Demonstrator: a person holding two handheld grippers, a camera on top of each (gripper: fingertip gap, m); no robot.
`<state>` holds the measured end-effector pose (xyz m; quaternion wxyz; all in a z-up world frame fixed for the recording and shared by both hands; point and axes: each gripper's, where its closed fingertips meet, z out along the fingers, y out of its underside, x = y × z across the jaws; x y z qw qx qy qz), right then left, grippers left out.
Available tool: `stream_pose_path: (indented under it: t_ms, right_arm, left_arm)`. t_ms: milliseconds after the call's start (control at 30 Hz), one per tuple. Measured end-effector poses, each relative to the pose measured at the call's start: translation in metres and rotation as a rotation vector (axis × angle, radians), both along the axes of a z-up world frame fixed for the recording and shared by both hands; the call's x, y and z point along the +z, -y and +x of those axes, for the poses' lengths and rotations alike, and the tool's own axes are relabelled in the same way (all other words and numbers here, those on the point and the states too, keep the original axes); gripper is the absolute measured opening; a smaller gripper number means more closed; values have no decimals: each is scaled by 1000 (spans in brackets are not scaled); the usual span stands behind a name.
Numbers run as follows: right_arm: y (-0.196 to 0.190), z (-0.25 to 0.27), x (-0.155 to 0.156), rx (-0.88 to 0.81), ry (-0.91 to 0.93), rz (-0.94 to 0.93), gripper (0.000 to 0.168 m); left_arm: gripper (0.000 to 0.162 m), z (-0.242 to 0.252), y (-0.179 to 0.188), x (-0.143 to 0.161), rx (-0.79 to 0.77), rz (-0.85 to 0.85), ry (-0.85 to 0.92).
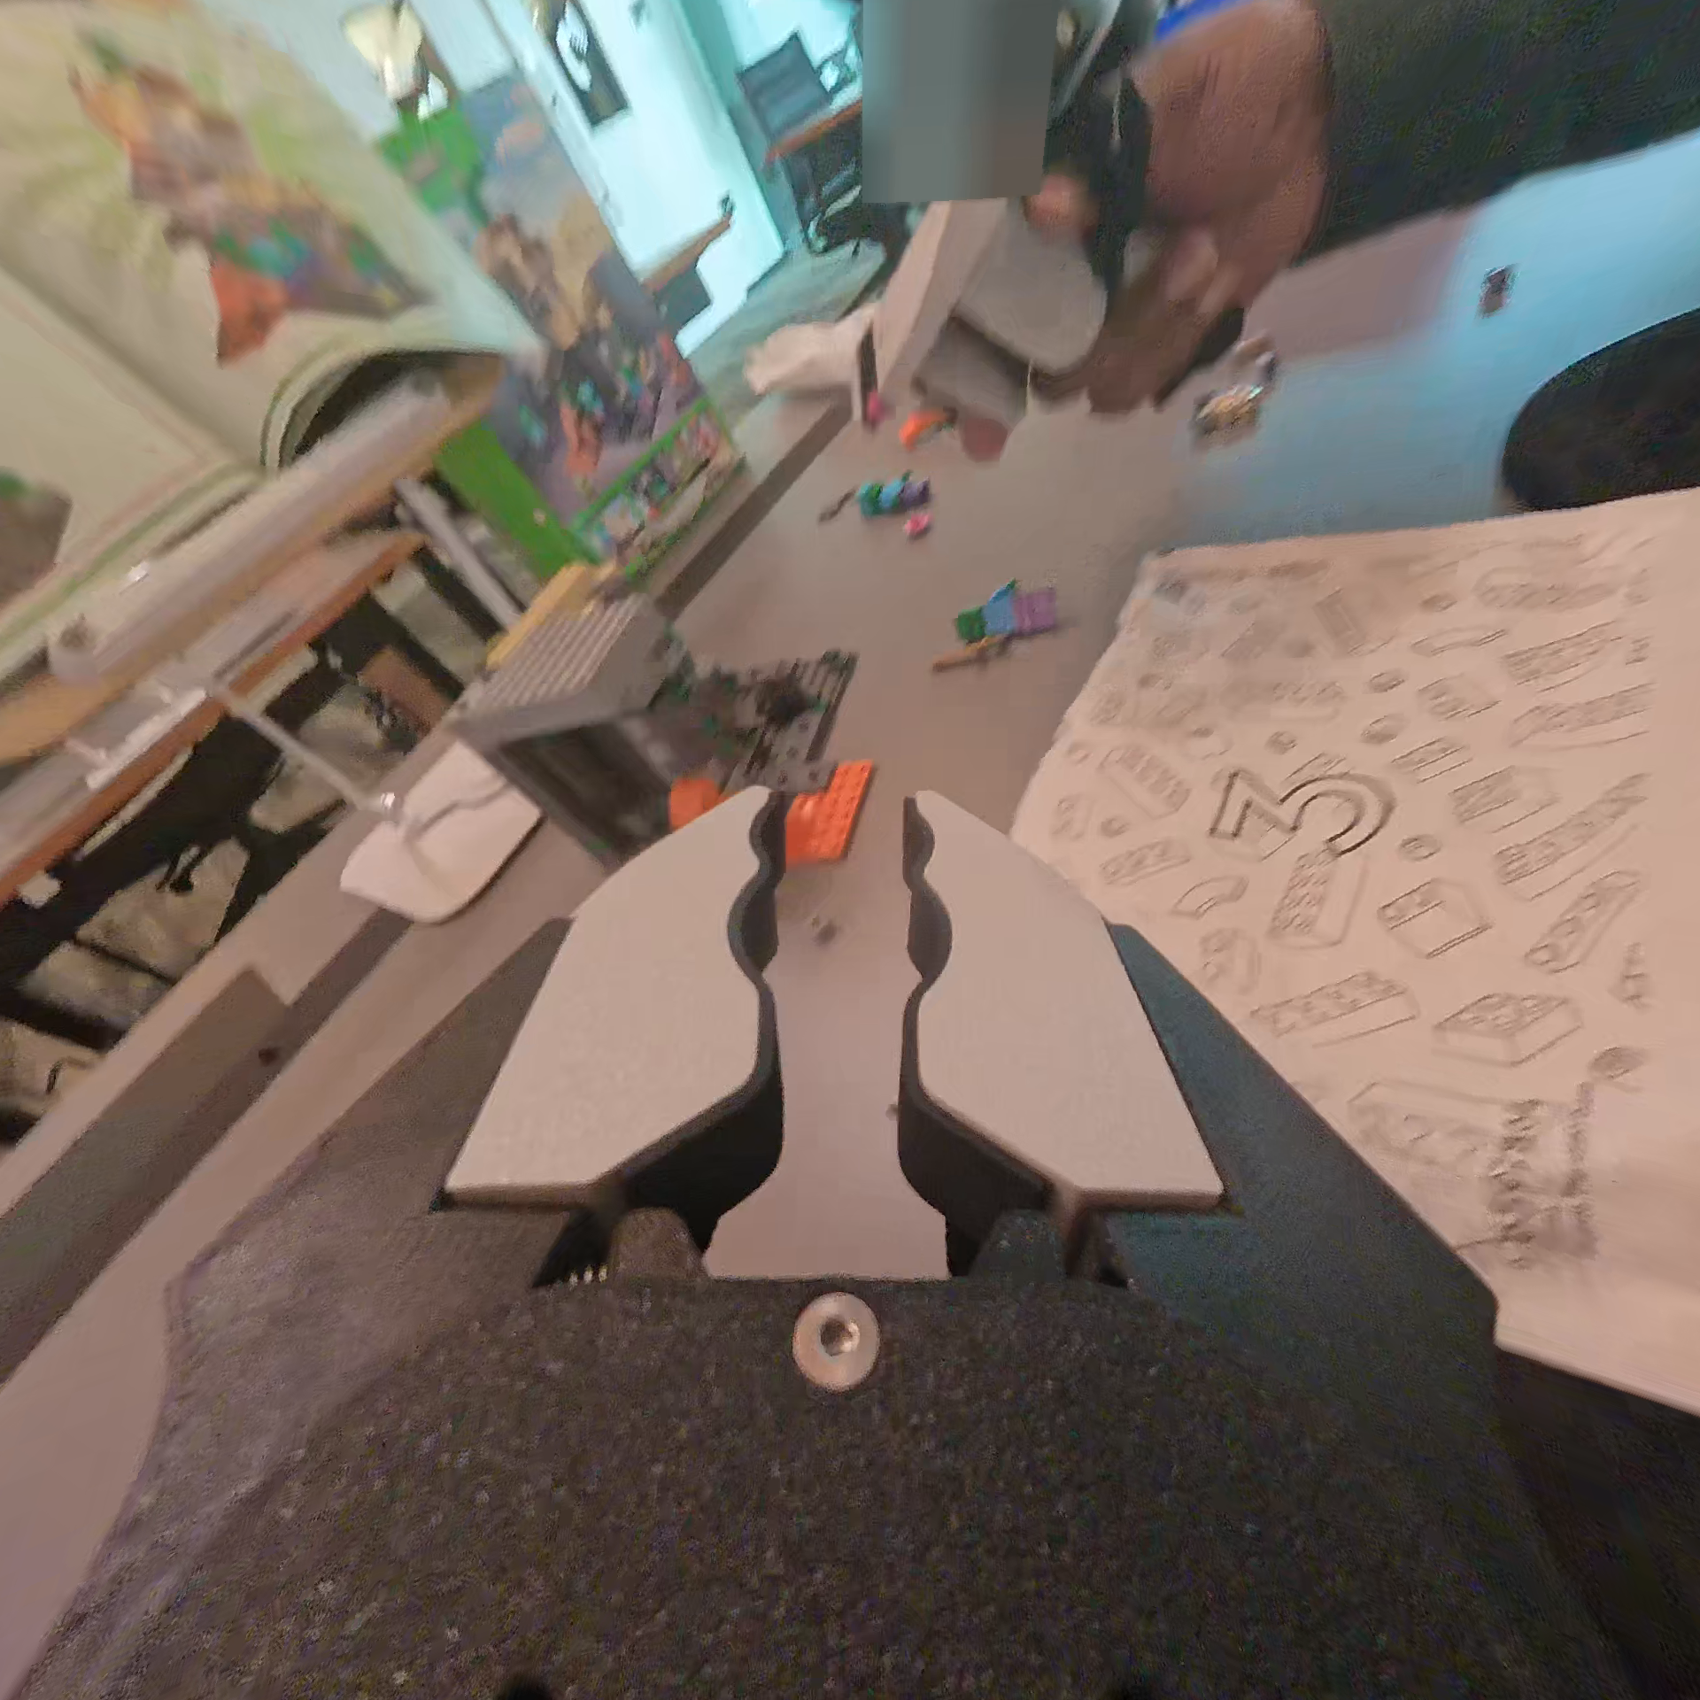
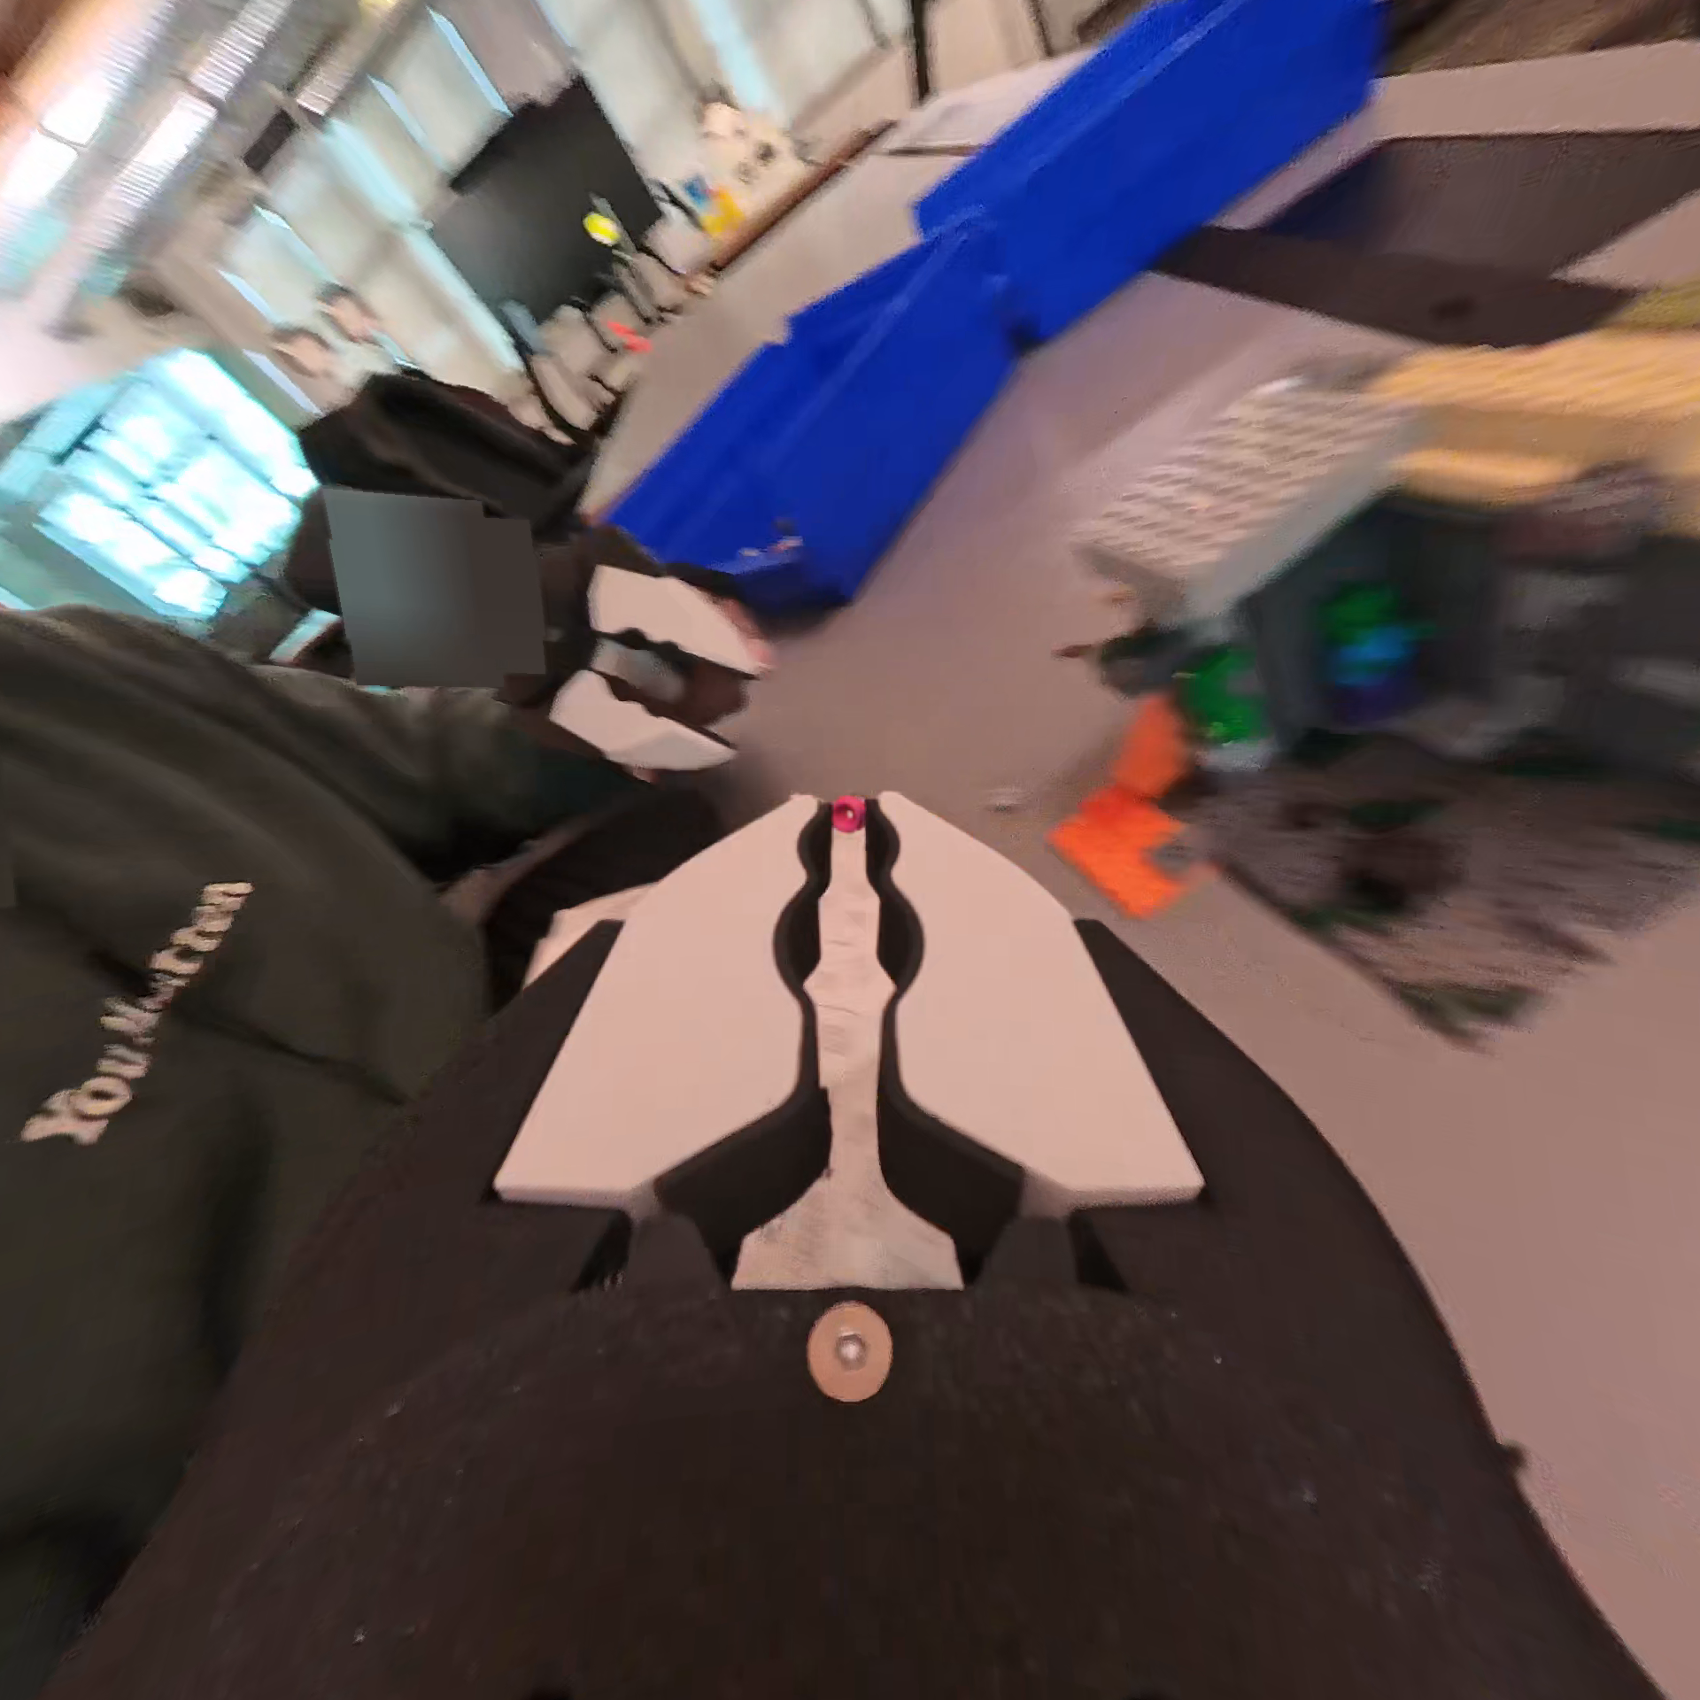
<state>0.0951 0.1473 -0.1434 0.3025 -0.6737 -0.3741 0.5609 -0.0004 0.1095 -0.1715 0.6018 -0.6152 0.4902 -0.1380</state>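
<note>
Currently a pink stud (image 2: 846,815) is pinched at the right hand-held gripper (image 2: 847,809) tips; the left hand-held gripper (image 1: 839,805) is held parted, empty, nearest an orange plate (image 1: 828,814) on the counter (image 1: 1058,515).

1. Even, soft indoor light; bright windows (image 2: 138,515) glare at the far left.
2. Heavy motion blur smears both backgrounds.
3. Wide-angle distortion bends the edges; near gripper parts stay sharp.
</note>
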Motion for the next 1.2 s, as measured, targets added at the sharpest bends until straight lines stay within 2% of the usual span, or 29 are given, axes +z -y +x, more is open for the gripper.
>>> stream_pose_path:
  t_ms: [133, 267, 433, 533, 733, 833, 933, 1100, 1200]
  right_arm:
    - [58, -34, 5, 100, -150, -118, 6]
    - [87, -48, 6, 145, -213, -188, 6]
    - [104, -52, 6, 192, -242, -229, 6]
    - [112, -51, 7, 221, -249, -242, 6]
    - [113, -46, 3, 230, -225, -196, 10]
    - [93, -29, -4, 150, -178, -121, 12]
    - [66, -6, -20, 10, -73, 27, 12]
    - [48, 20, -24, -93, -88, 50, 12]
    - [43, 24, -25, -113, -102, 31, 12]
  left_arm:
    - [24, 28, 27, 18, -82, 117, 13]
    - [21, 44, 48, 34, -130, 250, 17]
    - [18, 58, 63, 32, -170, 273, -9]
    - [7, 61, 68, 32, -167, 303, -26]
    - [7, 53, 73, 29, -159, 282, -78]
    - [6, 17, 55, 35, -47, 262, -117]
    - [7, -60, 18, 46, 176, 197, -199]
    - [7, -206, -22, 46, 519, -76, -324]
    - [9, -258, -25, 23, 601, -274, -387]
